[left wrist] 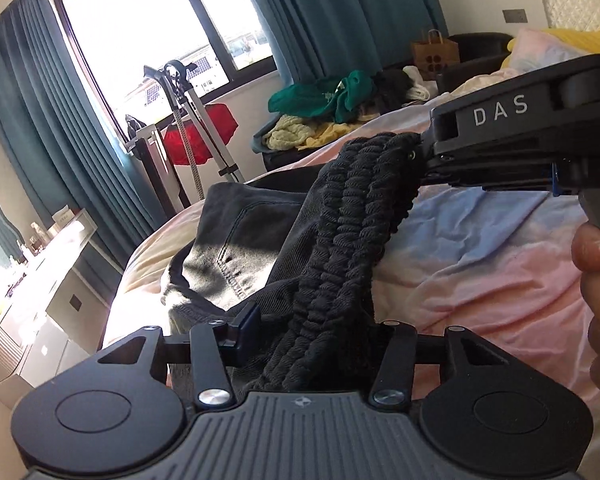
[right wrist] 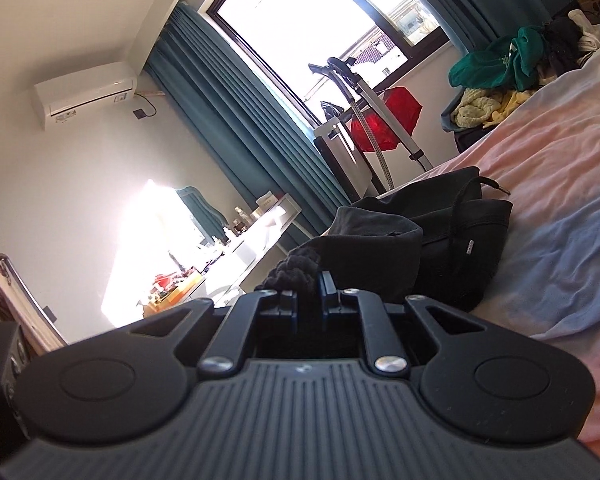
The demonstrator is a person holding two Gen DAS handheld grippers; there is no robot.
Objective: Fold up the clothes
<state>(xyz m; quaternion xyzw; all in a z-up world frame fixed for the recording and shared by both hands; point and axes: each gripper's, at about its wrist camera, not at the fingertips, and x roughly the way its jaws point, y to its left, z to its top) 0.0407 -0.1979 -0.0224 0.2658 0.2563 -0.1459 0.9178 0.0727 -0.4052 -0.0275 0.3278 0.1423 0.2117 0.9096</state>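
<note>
Gripped in the right gripper point(left wrist: 422, 152) is the ruched elastic waistband point(left wrist: 352, 216) of a pair of black trousers point(left wrist: 236, 240); its jaws are pinched nearly together on the fabric, and "DAS" stands in pale capitals on its black arm. A person's hand point(left wrist: 598, 264) wraps the handle at the right edge. From that gripper the waistband hangs taut down to the left gripper point(left wrist: 312, 324), whose jaws stand about half apart with the band running between them. One blue-faced pad point(left wrist: 249, 320) sits just beside the cloth; the other is hidden, so I cannot tell whether they press it.

Only one garment is being worked. Its body lies crumpled on the pink and blue bedsheet point(left wrist: 480, 264), a drawcord point(right wrist: 466, 216) trailing across it. Beyond the bed's far edge sits one heap of other clothes point(left wrist: 328, 112), green, black and pale yellow. One brown paper bag point(left wrist: 436, 54) stands behind it, and one air conditioner point(right wrist: 86, 94) hangs on the wall.
</note>
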